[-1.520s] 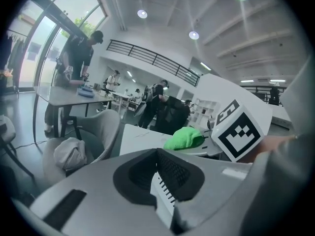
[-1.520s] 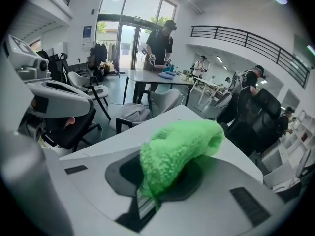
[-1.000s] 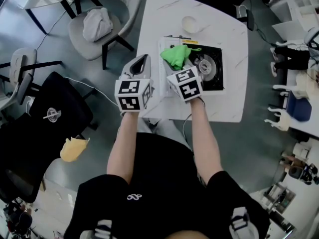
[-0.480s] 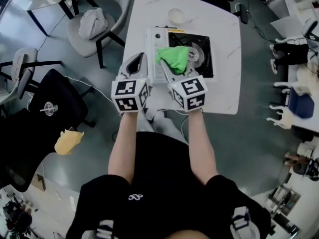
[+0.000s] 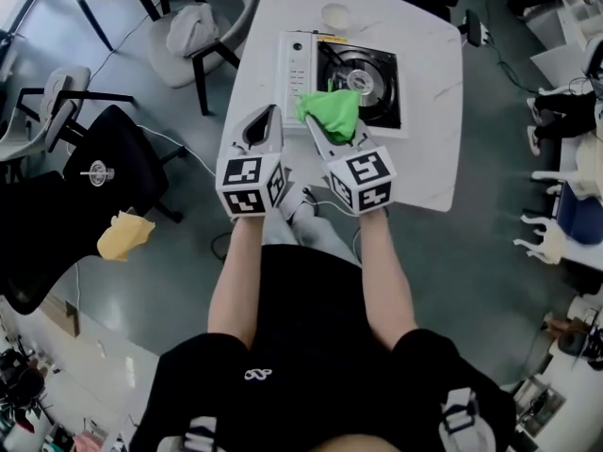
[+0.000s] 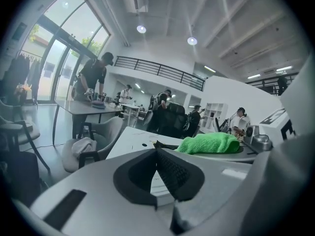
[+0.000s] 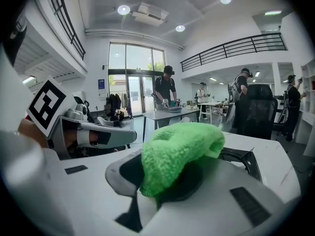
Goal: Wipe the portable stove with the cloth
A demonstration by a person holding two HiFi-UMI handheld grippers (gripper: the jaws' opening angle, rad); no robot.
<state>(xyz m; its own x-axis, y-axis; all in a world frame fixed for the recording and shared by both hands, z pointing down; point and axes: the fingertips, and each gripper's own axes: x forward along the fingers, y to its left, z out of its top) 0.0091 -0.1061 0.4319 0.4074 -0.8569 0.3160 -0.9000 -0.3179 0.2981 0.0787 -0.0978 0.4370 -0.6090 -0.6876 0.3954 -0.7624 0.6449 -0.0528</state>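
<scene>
The portable stove (image 5: 300, 69) has a white body and a black top with a round burner, and it stands on the white marble table (image 5: 429, 158). My right gripper (image 5: 324, 130) is shut on a bright green cloth (image 5: 330, 113), which rests at the stove's near-left edge. In the right gripper view the cloth (image 7: 179, 151) bunches between the jaws, with the stove's black top (image 7: 243, 161) behind it. My left gripper (image 5: 262, 128) hovers left of the stove by the table's edge. Its jaws are shut on nothing. The left gripper view shows the cloth (image 6: 209, 143) lying on the stove (image 6: 231, 155).
A small white bowl (image 5: 336, 14) sits on the table beyond the stove. A grey chair with a white bundle (image 5: 191, 28) stands left of the table, and a black chair (image 5: 108, 172) stands nearer. A yellow object (image 5: 124, 234) lies on the floor. Several people stand at far tables.
The right gripper has drawn the green cloth toward me, from the stove's far-left part to its near edge. The left gripper has stayed beside the stove.
</scene>
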